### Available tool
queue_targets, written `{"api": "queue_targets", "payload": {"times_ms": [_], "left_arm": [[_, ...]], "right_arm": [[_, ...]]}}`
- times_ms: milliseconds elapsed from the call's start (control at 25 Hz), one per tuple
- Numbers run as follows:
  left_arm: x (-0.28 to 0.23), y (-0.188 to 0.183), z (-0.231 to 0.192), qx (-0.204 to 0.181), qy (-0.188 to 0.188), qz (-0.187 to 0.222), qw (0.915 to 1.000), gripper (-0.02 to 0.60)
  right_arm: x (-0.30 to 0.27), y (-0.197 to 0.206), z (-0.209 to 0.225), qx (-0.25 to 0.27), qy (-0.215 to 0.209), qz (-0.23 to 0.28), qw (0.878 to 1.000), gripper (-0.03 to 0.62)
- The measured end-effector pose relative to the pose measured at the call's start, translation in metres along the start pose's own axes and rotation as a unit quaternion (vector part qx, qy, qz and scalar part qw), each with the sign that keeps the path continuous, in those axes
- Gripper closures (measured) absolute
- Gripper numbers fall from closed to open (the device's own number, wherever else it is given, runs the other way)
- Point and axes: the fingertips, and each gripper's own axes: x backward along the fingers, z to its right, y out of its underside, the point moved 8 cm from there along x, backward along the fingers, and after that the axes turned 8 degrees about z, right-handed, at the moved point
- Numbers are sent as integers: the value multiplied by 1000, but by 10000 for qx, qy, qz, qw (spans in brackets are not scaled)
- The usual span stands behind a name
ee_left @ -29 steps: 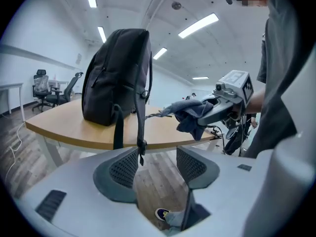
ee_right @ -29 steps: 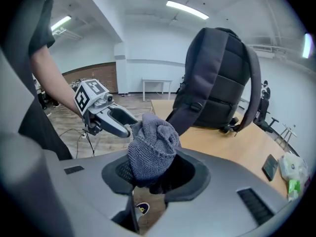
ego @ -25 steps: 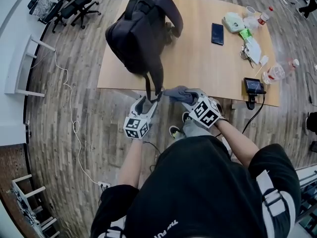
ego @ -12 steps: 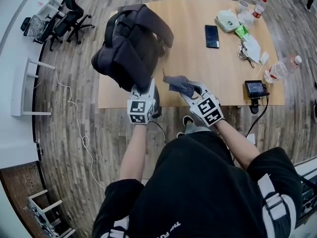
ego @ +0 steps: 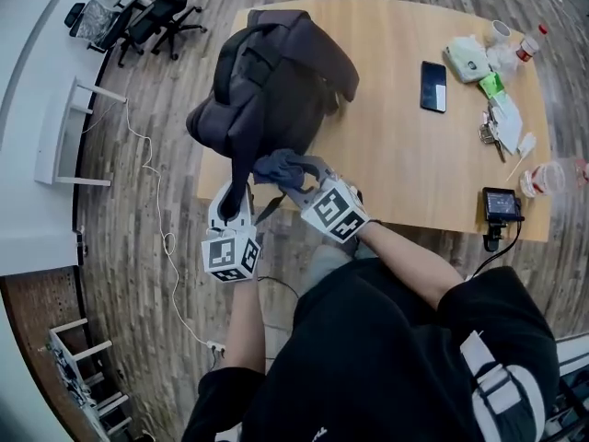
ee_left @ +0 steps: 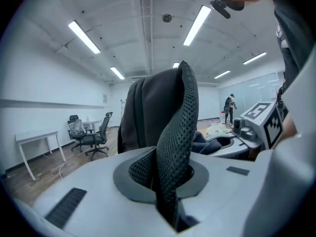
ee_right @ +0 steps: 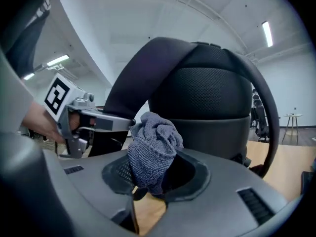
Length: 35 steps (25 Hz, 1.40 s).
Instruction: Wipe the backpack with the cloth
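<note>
The dark backpack [ego: 276, 72] stands on the near left corner of the wooden table [ego: 396, 155]. Its mesh shoulder strap [ego: 241, 178] hangs over the table's edge. My left gripper [ego: 235, 205] has just been closing, and the strap [ee_left: 177, 132] is now pinched between its jaws. My right gripper [ego: 296, 180] is shut on a bunched grey-blue cloth [ego: 283, 166]. In the right gripper view the cloth [ee_right: 153, 147] sits right in front of the backpack [ee_right: 207, 98]; whether they touch I cannot tell.
A phone [ego: 433, 73], keys, packets and a plastic bottle [ego: 552, 178] lie at the table's right side. A small screen device [ego: 500, 205] sits at its near right edge. Office chairs [ego: 147, 12], a white bench [ego: 64, 136] and a floor cable [ego: 161, 238] are on the left.
My left gripper went from open beside the hanging strap to closed on it. My right gripper carried the cloth left, from the table's edge up to the backpack's lower front.
</note>
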Motion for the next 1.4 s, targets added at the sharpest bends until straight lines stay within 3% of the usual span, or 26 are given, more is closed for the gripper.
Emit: {"api": "queue_targets", "payload": {"times_ms": [160,440,680,1000,1400], "left_arm": [[5,5,5,149,95,95,9998,535],[5,11,8,357,257,131,9989,535],[3,14,11,440,361,134,9983,535],[2,15,15,422,420,83,9982,535],[9,13,23,368,424,49,9984,537]], "right_arm": [[-21,0,-6,98,260,227,9994,465],[-3,2,17,265,904,611,9937,465],[16,4,78,-256,1656,754,9830,465],[13,7,156,-540,1863,747,9782,465],[-21,0,260,-721,1366,470,9869,465]]}}
